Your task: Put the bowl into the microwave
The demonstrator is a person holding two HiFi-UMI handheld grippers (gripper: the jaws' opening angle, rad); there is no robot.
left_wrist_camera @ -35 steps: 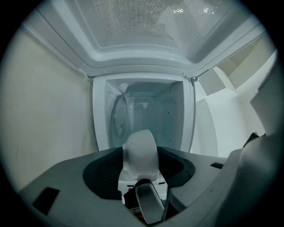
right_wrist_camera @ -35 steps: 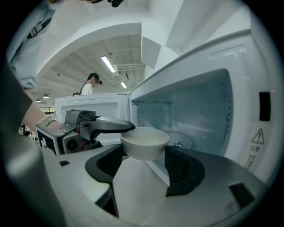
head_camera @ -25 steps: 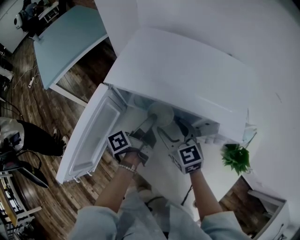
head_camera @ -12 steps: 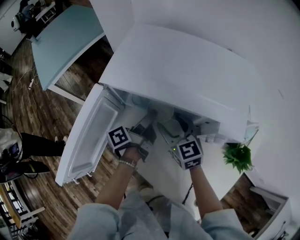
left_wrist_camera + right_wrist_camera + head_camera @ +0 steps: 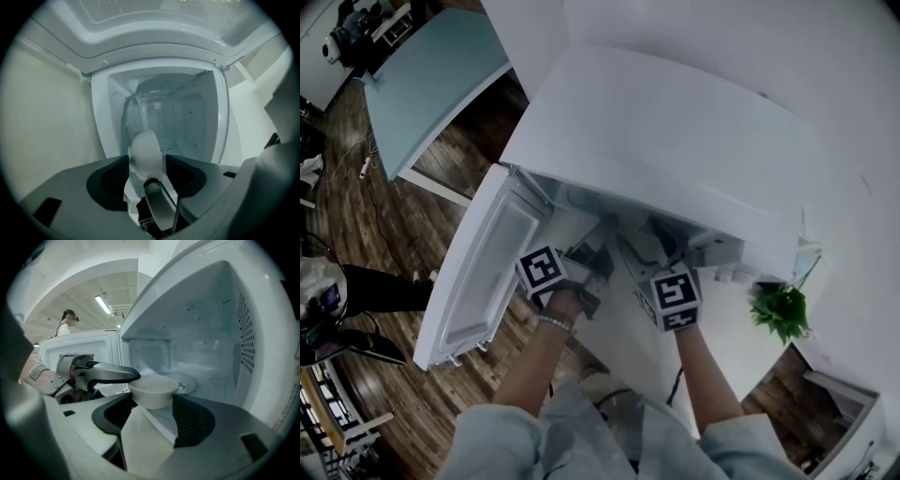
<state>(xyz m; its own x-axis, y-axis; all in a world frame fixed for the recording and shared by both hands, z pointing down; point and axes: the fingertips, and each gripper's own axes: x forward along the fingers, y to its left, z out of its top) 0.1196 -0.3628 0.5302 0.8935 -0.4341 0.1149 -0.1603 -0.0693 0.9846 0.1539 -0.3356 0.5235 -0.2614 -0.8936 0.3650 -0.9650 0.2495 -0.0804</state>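
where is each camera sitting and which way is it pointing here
Head view: on the person's head, looking steeply down at the open microwave; both forearms, left gripper and right gripper show.
Left gripper view: on the left gripper, tilted sideways, facing the cavity; its jaws clamp the bowl rim.
Right gripper view: on the right gripper, facing the cavity; bowl between its wide jaws, which have just been closing, contact unclear; left gripper's finger shows.
Shared: both gripper views see bowl and cavity.

Room setting. A pale blue table [image 5: 431, 80] stands on a dark plank floor [image 5: 384, 225], with a white cable [image 5: 360, 167] just left of the table. A white wall [image 5: 787, 66] rises well right of the table. A green plant [image 5: 780, 311] sits on a white counter [image 5: 727, 323] far right of the table. A ceiling strip light [image 5: 102, 304] is lit.
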